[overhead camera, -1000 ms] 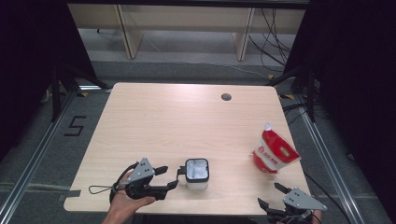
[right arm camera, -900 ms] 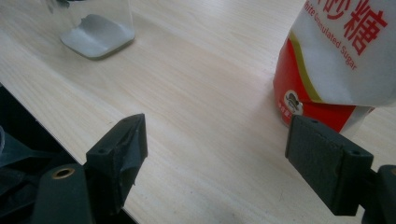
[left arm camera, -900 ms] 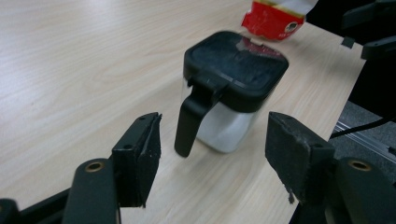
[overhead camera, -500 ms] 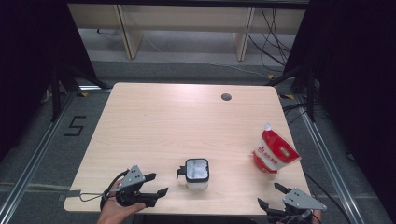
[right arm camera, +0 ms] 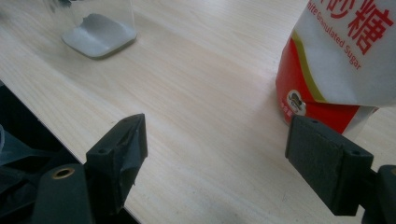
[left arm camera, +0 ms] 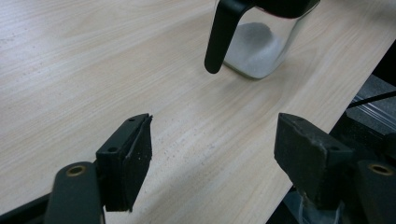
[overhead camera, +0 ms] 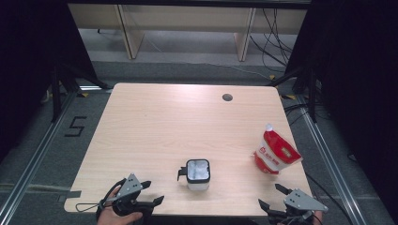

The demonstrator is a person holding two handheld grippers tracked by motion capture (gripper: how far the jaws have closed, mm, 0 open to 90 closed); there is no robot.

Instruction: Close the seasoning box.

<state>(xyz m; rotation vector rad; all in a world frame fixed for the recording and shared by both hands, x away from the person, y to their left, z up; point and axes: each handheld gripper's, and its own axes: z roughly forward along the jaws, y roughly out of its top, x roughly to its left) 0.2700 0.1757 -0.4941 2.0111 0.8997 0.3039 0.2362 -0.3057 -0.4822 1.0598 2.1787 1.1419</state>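
Observation:
A clear glass jar (overhead camera: 197,174) with a black rim and a side handle (left arm camera: 223,33) stands near the table's front edge and holds white granules. A red and white bag of granulated sugar (overhead camera: 275,154) stands at the right. My left gripper (overhead camera: 152,193) sits at the front edge, left of the jar and apart from its handle. Its jaws have just been opening, and in the left gripper view the gripper (left arm camera: 212,140) has only bare table between them. My right gripper (overhead camera: 272,197) rests open at the front right corner, short of the sugar bag (right arm camera: 341,56), with the jar's base (right arm camera: 99,33) to its far left.
The light wooden table (overhead camera: 178,126) has a round cable hole (overhead camera: 227,97) near its back edge. Pale shelving stands behind the table, and cables lie on the floor at the right. Dark curtains flank both sides.
My left gripper has drawn back from the jar's handle toward the front edge, sunk lower, and its jaws stand wider. The right gripper, jar and bag have not moved.

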